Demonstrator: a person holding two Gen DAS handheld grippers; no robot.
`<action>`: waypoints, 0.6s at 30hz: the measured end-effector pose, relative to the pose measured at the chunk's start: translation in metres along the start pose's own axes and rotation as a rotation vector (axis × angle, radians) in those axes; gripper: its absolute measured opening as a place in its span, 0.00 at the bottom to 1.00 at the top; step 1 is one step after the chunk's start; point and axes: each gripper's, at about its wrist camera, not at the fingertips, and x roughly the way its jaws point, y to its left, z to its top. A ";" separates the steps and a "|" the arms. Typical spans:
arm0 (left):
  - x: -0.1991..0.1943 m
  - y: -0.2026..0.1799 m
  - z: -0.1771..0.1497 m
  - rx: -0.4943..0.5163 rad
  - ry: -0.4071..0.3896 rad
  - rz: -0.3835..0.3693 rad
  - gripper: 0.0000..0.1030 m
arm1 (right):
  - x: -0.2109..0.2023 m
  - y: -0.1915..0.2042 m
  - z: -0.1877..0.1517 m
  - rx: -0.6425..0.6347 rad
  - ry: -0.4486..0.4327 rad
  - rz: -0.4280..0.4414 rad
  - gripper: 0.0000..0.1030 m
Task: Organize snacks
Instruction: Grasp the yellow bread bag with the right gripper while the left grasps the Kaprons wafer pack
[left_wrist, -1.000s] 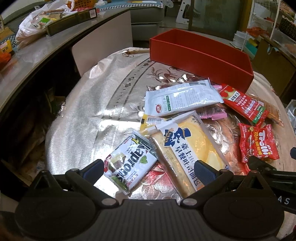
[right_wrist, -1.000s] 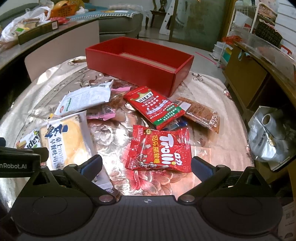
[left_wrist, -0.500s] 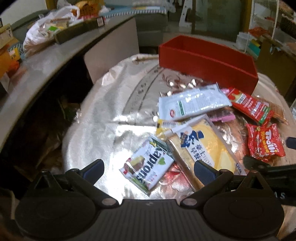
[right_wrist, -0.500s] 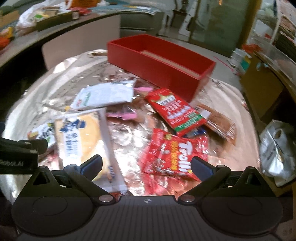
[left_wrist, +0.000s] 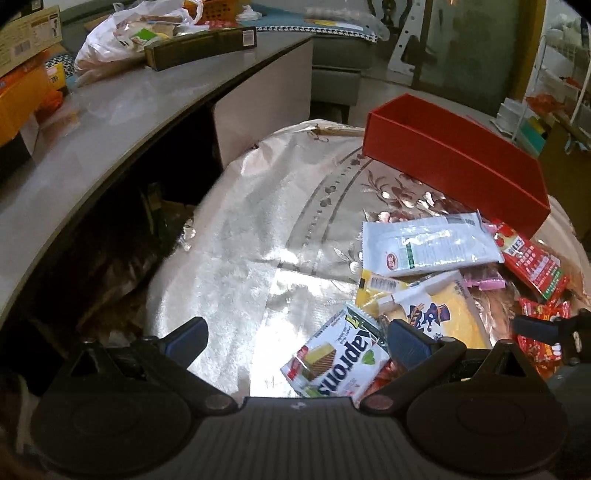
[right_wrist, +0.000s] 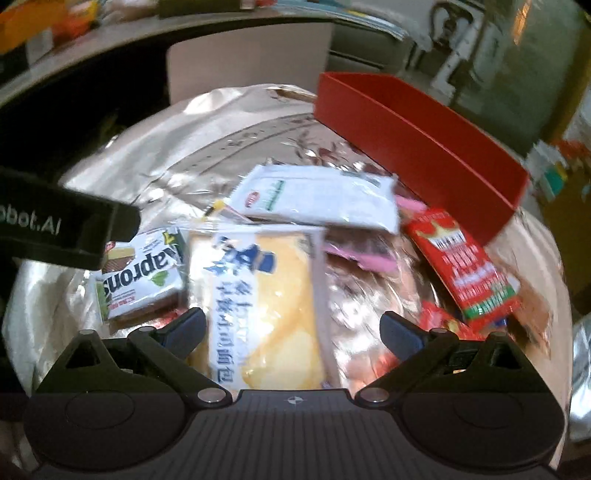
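Both the left gripper (left_wrist: 295, 341) and right gripper (right_wrist: 291, 328) hang spread and empty over snack packets, the right view blurred, a yellow bread packet (right_wrist: 258, 299) cut off below.

Right gripper (right_wrist: 291, 332) now over bread packet (right_wrist: 258, 302)

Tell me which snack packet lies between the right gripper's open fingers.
The yellow bread packet with the blue top-hat figure; the Napronsi wafer pack and red packet lie outside the right gripper.
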 end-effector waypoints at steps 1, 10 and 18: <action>0.002 0.001 0.001 -0.005 0.005 0.000 0.96 | 0.002 0.003 0.001 -0.017 -0.005 -0.004 0.96; 0.010 0.007 0.003 -0.063 0.055 -0.024 0.96 | 0.003 -0.030 -0.001 0.148 0.035 0.183 0.53; 0.000 0.014 -0.007 -0.019 -0.001 0.040 0.96 | 0.000 -0.034 -0.005 0.163 0.049 0.236 0.84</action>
